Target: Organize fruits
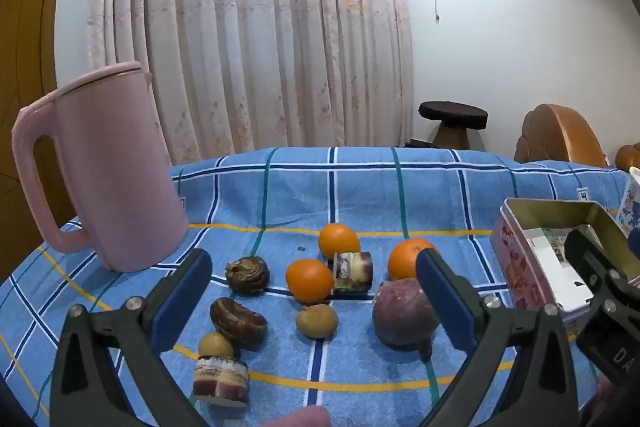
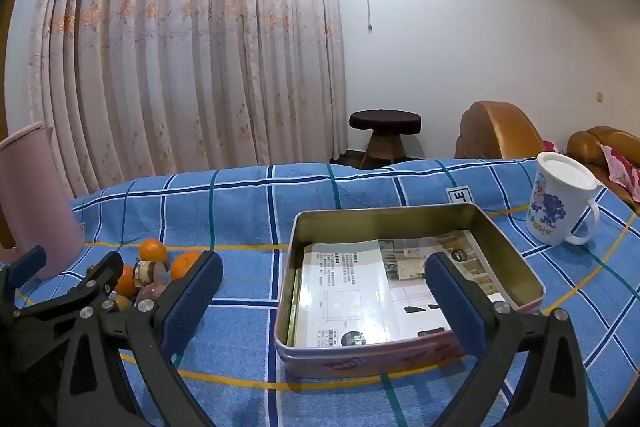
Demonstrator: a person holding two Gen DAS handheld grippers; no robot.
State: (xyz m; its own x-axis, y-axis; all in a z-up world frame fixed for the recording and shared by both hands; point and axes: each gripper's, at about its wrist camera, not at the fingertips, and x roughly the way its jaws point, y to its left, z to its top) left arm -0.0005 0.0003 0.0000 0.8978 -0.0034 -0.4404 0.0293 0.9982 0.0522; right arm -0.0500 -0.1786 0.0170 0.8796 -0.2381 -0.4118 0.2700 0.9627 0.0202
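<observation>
- Curtains hang behind a worktop (image 1: 360,187) spread with a blue checked cloth; a dark stool stands by the white wall beyond.
- At far left stands a pink jug (image 1: 112,179), well apart from the fruit.
- Left tongs (image 1: 314,297) hover with jaws spread wide, grasping nothing; the fruits lie loose on the cloth between and ahead of them: three oranges (image 1: 310,279), dark wrinkled pieces (image 1: 238,323), small yellowish ones (image 1: 317,321) and a large purple fruit (image 1: 404,319).
- Two banded cylindrical items (image 1: 352,271) sit among them; what they are I cannot make out.
- To the right sits an open tin (image 2: 516,259), paper-lined, holding no fruit, with the right tongs (image 2: 324,301) over it, likewise released and empty.
- A lidded white mug (image 2: 560,199) stands at far right.
- By my reading, sorting has not begun; the next move calls for lowering the left tongs around one fruit, probably the near orange, without nudging its close neighbours.
- From the right wrist view most fruit is hidden behind the left tongs; the purple fruit's right side is covered by a pad.
</observation>
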